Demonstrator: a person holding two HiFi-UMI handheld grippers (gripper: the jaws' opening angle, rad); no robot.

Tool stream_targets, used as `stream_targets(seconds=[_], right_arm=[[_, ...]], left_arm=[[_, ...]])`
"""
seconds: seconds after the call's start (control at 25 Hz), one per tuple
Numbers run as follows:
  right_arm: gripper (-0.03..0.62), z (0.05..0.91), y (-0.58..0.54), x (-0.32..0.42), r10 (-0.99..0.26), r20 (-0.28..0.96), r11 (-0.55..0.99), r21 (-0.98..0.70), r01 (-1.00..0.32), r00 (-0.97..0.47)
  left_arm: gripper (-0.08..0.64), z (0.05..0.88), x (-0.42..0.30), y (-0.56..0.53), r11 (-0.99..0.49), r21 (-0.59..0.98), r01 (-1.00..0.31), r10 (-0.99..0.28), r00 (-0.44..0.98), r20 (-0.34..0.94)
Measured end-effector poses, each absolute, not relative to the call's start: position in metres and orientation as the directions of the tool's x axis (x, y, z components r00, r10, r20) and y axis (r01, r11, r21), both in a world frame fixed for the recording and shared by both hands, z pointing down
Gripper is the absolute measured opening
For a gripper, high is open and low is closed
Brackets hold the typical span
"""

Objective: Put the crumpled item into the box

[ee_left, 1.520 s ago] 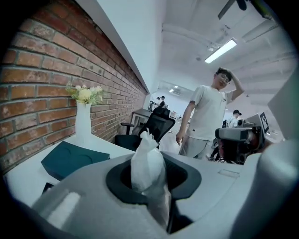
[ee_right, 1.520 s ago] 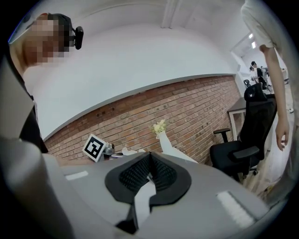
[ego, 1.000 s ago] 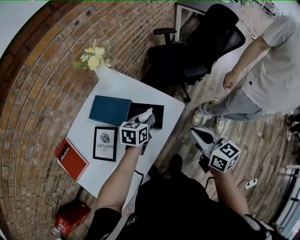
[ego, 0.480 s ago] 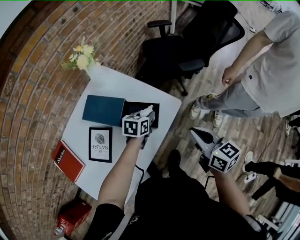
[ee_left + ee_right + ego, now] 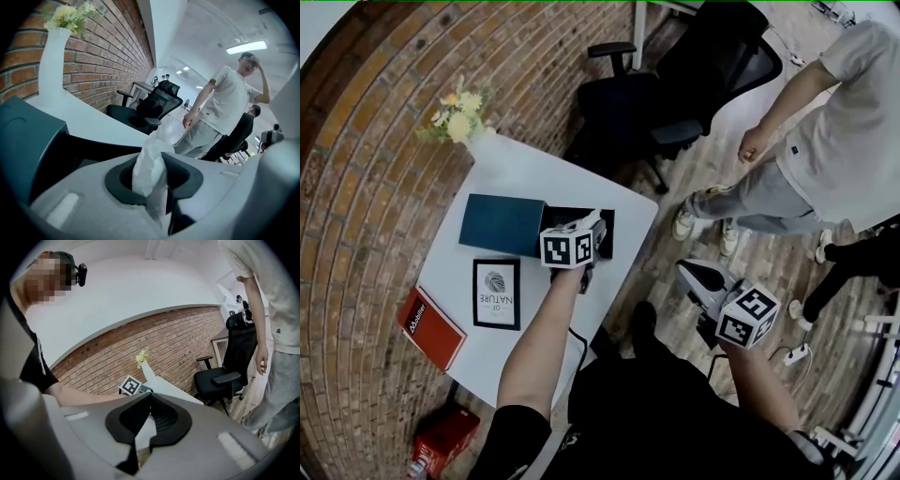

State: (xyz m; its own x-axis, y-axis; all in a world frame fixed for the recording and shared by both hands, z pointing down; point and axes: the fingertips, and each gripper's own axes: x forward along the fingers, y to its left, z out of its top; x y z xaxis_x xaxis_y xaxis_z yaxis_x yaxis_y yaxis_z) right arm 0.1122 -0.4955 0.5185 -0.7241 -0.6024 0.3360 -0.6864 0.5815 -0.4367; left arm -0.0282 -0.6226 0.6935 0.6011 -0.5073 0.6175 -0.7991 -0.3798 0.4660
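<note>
Clutter-wise, the white table (image 5: pixel 534 169) is carrying a teal lid (image 5: pixel 502 223) lying right against the open black box (image 5: pixel 607 239). A black-and-white book (image 5: pixel 496 292) and a red book (image 5: pixel 431 328) are lying nearer the person, and a white vase of flowers (image 5: pixel 455 117) is sitting at the far corner by the brick wall. An office chair (image 5: pixel 675 84) is standing just past the table, and a bystander in a white tee (image 5: pixel 834 141) is standing off to the right. Only the gripper's own nose is hanging over the box opening.

The left gripper (image 5: pixel 597 223) is hovering over the black box, and the white crumpled item (image 5: pixel 149 166) is sitting between its pads. Its long axis is running along the jaws, with the loose end poking out past the tips toward the chair. Those jaws are opening, only narrowly apart, and the paper is touching both pads.

The right gripper (image 5: pixel 682 267) is hanging off the table's side over the wood floor, jaws pressing together and holding nothing.
</note>
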Motion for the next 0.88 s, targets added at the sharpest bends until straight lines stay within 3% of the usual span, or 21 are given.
stream_targets(seconds=[0.36,0.6,0.76,0.88], right_arm=[[0.0,0.515,-0.493,0.101,-0.593,0.329,0.599,-0.429,-0.676,-0.735],[0.0,0.506,-0.489,0.088,-0.578,0.315,0.62,-0.43,-0.656,-0.753],[0.0,0.505,-0.485,0.078,-0.558,0.311,0.641,-0.428,-0.638,-0.769],[0.0,0.5,-0.482,0.069,-0.548,0.304,0.652,-0.428,-0.626,-0.779]], left_arm=[[0.159,0.691,-0.042,-0.615,-0.446,0.331,-0.832,-0.497,0.538,0.681],[0.162,0.695,-0.066,-0.601,-0.437,0.263,-0.86,-0.504,0.477,0.721],[0.245,0.693,-0.085,-0.592,-0.435,0.187,-0.881,-0.524,0.417,0.743],[0.254,0.686,-0.096,-0.586,-0.419,0.155,-0.894,-0.55,0.386,0.741]])
